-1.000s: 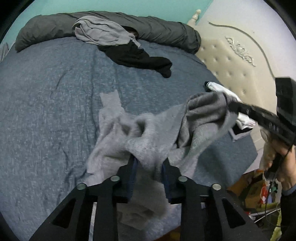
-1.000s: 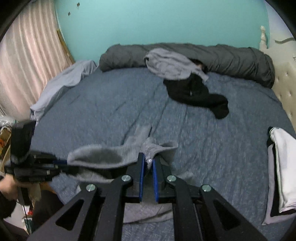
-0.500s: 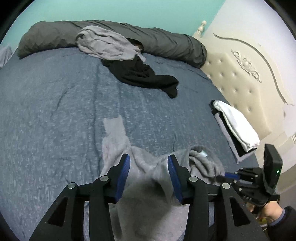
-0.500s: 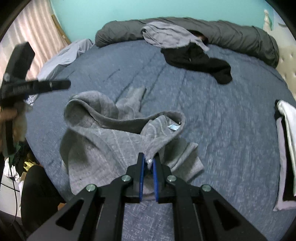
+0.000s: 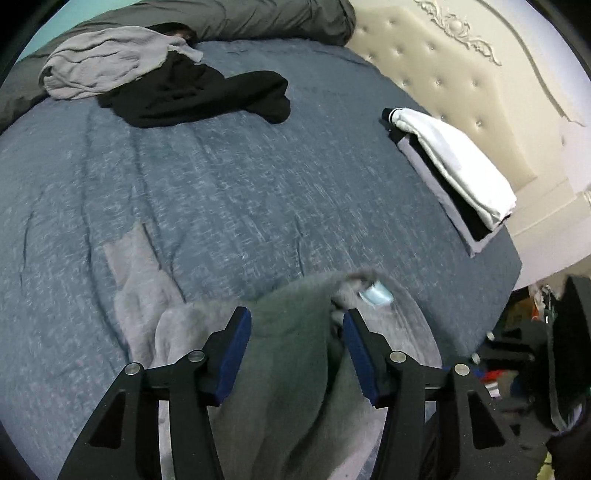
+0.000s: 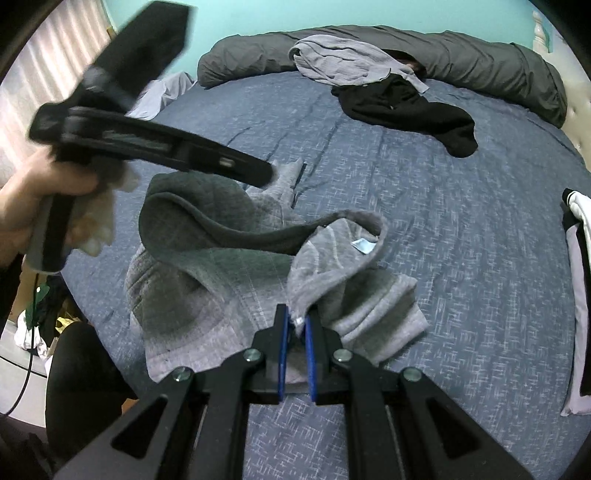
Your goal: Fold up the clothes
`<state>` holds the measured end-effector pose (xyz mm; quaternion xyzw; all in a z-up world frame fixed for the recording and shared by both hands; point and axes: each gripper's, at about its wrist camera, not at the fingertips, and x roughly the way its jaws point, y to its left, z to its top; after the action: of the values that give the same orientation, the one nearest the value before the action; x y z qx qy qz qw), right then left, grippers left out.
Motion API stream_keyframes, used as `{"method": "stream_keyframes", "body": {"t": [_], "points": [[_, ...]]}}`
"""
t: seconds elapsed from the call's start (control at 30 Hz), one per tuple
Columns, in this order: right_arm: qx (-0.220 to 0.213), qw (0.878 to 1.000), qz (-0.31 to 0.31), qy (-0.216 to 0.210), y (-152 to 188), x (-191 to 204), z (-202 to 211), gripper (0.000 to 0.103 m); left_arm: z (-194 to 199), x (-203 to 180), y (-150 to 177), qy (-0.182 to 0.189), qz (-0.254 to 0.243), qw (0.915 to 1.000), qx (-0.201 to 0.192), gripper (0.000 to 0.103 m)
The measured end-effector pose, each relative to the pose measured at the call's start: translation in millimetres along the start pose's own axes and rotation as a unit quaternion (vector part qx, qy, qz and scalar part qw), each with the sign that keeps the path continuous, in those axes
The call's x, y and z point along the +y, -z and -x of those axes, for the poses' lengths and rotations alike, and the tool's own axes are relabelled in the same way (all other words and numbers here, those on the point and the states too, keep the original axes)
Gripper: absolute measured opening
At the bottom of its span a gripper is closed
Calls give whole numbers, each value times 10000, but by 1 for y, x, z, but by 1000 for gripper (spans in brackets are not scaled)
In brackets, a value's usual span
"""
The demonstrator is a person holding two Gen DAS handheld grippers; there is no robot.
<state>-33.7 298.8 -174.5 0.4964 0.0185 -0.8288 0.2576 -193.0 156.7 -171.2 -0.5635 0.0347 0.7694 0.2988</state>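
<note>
The grey hooded garment lies crumpled on the bed, low and left of centre in the right wrist view, with its hood opening raised and a small label showing inside the neck.

**Hand-held gripper states**
- Right hand-held gripper: jaws nearly together, pinching an edge of the grey fabric near the neck, at lower centre of the frame.
- Left hand-held gripper: jaws spread wide, nothing clamped. In the left wrist view the grey fabric lies under and between the blue pads; in the right wrist view this tool sits at upper left, above the hood.

**Other items**
- A stack of folded clothes sits at the right edge of the bed, beside the headboard.
- A black garment and a light grey garment lie loose at the upper left of the left wrist view, against a dark rolled duvet.

**Step in hand (judged)**
The garment is being arranged for folding: one edge is held, the rest is bunched and not flat.

**Requirement for the next move (judged)**
The free left tool needs a second hold on the fabric, well apart from the right tool's grip, so the cloth can be drawn taut and spread flat on the bed. A grasp that catches several layers at once would likely keep the bunching.
</note>
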Motion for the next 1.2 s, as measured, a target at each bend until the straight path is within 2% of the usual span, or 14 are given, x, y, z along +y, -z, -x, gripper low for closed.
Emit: {"method": "stream_keyframes", "body": {"t": [0.13,0.27,0.33,0.37,0.4,0.6,0.8,1.03,1.2], "points": [[2,10000,-42,-29,-1,-6,0,8,-25,-10,-20,-15,-278,9993,247,56],[6,10000,-87,-35,0,-11,0,8,-63,-13,-23,23,-426,9972,617,55],[9,9999,-122,-32,0,-13,0,8,-77,-12,-20,46,-413,9965,720,32],[10,9999,-140,-30,0,-15,-1,8,-79,-12,-18,57,-389,9968,695,10],[12,9999,-157,-28,0,-16,-1,8,-79,-10,-16,55,-357,9972,649,4],[-58,9998,-195,25,-4,-19,1,8,-33,11,-5,-6,-106,9998,167,4],[-295,9990,-299,168,-13,-21,13,8,23,20,7,-244,-87,9992,-306,4],[-633,9971,-218,363,-32,-13,44,8,88,28,22,-534,-82,9949,-854,4],[-1009,9936,-57,496,-53,5,71,8,142,23,29,-752,-102,9883,-1323,3]]}}
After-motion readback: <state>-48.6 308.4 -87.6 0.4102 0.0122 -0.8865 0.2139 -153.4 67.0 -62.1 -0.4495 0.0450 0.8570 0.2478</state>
